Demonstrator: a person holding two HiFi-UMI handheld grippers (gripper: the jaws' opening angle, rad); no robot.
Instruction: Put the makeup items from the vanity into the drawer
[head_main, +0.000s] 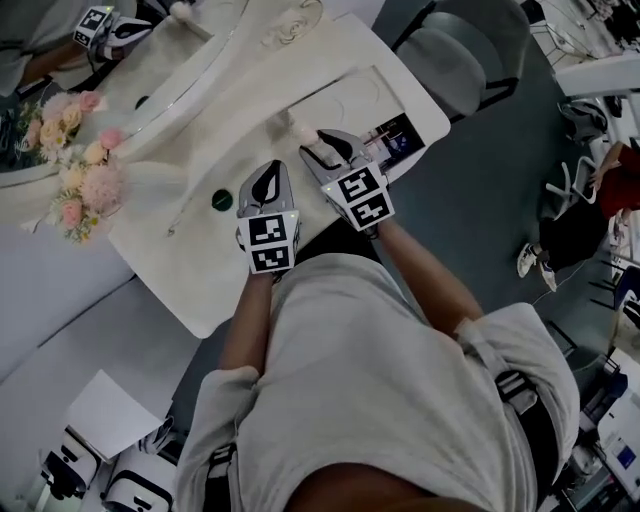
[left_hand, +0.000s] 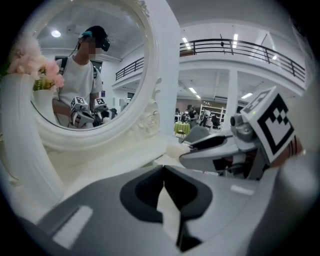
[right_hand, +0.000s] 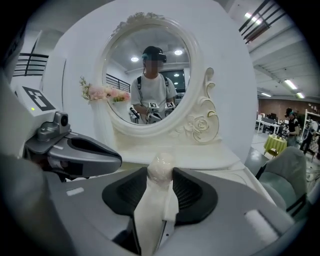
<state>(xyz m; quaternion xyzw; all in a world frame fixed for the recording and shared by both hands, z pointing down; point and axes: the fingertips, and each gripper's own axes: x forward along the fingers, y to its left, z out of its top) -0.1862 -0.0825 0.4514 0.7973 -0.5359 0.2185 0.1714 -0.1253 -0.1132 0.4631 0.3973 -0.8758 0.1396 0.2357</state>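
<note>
Working over the white bench (head_main: 170, 250), spread across the upper left and centre of the head view, with the oval mirror (right_hand: 120, 65) standing behind it. Judging the target first: probably the pale-lined rectangle (head_main: 345, 100) at upper centre of the head view, taken here for the drawer, with a dark flat thing (head_main: 398, 138) at its lower right corner. Cannot tell whether it is pulled open or only a panel, so confirm before any drop.

Clamped in the right gripper (head_main: 325, 142), at frame centre right at that rectangle's lower edge: a pale cream, round-tipped makeup item (right_hand: 160, 172), pinched between both pads with its rounded end poking past the tips. Looks soft, so squeeze just enough to stop a slip without crushing it. Bring the tips low over a bare part of the drawer, away from the dark thing, level the wrist, and only then let go.

Just beside it, lower left: the left gripper (head_main: 265, 180), clenched on nothing. Hold it aside, clear of the right gripper's path.

Likely next in line: a small dark green round piece (head_main: 221, 200) lying on the bench just left of the left gripper. Spread that gripper wide before reaching for it.
</note>
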